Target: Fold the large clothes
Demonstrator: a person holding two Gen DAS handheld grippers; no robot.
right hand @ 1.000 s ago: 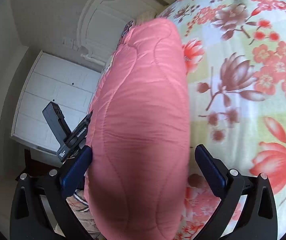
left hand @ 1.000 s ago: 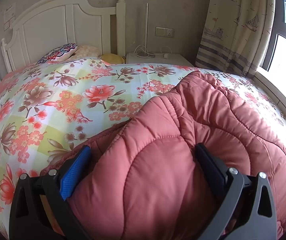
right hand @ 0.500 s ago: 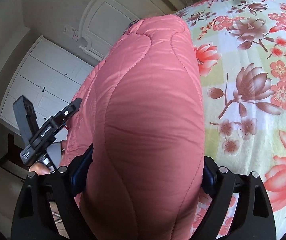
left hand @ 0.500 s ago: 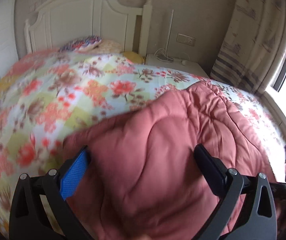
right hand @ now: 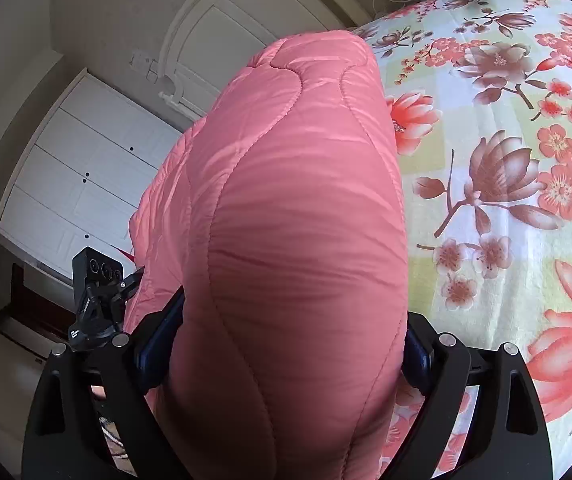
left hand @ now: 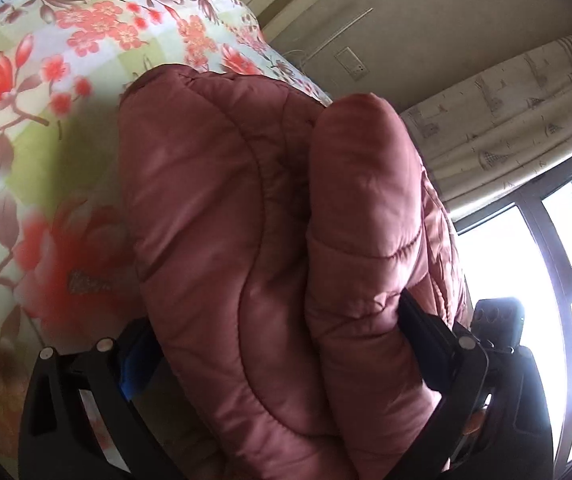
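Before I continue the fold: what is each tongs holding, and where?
Both tongs, left and right, clamp the pink quilted jacket, each across a thick puffy bunched fold; which part of the garment cannot be told.

You have a pink quilted jacket in wavy stitched channels; it reads dusty rose in the left wrist view. The bedspread at 3 o'clock in the right wrist view is pale green and white check with coral and brown flowers. Wardrobe doors at 9 o'clock are white with dark knobs. The headboard at 11 o'clock is cream. You see the curtain at 2 o'clock in the left wrist view, beige with faint grey motifs. Both tools are black with blue pads.
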